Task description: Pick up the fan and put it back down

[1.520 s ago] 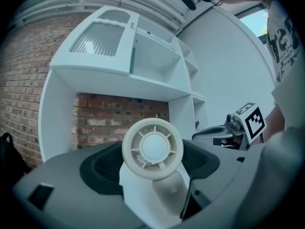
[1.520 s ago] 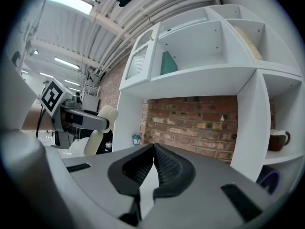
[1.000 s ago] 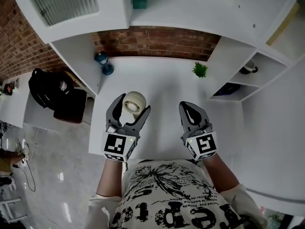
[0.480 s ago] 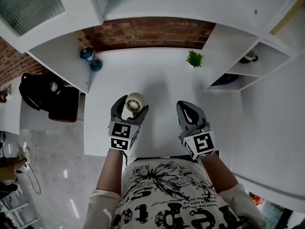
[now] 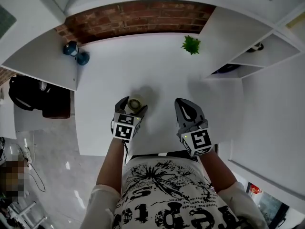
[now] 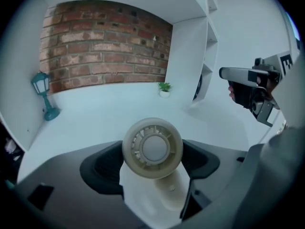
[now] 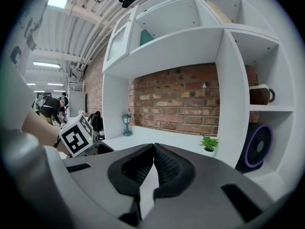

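A small cream fan with a round grille head stands on its stem between the jaws of my left gripper, low over the white desk. In the left gripper view the fan fills the middle, and both pads of the left gripper press on its stem. My right gripper hovers to the right of it, shut and holding nothing; its own view shows the right gripper with its tips touching.
A teal lantern stands at the desk's back left and a small green plant at the back right. Side shelves hold a purple fan and a mug. A black bag sits left of the desk.
The head view has swung so the desk sits lower in frame. The fan in the left gripper looks smaller and closer to the desk top. The right gripper stays shut beside it.
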The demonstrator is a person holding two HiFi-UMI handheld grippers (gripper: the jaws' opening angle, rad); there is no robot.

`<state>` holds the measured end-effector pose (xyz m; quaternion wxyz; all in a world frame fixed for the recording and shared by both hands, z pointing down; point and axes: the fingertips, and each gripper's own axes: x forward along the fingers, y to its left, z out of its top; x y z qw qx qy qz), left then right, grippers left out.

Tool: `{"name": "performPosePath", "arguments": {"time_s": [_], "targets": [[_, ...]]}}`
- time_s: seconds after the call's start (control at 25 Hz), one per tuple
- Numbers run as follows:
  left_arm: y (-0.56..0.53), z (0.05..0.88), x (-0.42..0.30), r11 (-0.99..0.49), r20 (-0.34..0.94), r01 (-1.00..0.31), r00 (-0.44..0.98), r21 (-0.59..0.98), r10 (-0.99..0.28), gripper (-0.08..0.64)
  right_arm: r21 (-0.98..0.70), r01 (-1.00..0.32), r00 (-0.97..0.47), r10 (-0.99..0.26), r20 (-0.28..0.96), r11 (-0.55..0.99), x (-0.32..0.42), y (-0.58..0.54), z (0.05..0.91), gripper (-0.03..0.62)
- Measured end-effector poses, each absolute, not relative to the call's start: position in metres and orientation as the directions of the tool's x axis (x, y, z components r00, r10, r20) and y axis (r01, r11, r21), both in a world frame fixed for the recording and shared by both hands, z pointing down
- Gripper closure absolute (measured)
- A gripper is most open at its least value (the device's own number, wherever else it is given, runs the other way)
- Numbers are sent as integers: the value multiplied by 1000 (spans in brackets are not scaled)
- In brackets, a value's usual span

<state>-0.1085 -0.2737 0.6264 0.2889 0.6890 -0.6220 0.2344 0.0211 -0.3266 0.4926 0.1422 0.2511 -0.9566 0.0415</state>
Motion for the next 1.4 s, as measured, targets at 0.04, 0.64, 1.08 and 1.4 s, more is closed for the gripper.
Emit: {"name": "performPosePath", "arguments": {"time_s": [0.04, 0.64, 1.08, 1.4], "targets": [[-275, 634, -109, -56, 693, -992, 122, 117, -711, 184, -11, -494, -831, -469, 298, 869, 21, -329, 496, 577], [-286, 682, -107, -34, 752, -990, 128, 138, -646, 183, -28, -500, -812, -457, 363, 866, 15, -334, 527, 577], [-287, 626, -110, -42, 651, -991, 117, 130, -750, 183, 2, -480, -823, -450, 347, 877, 5, -326, 510, 577], [-290, 519, -122, -38, 435, -997, 64, 69, -898, 402, 46, -465, -842, -458, 286, 884, -6, -312, 476, 577]]}}
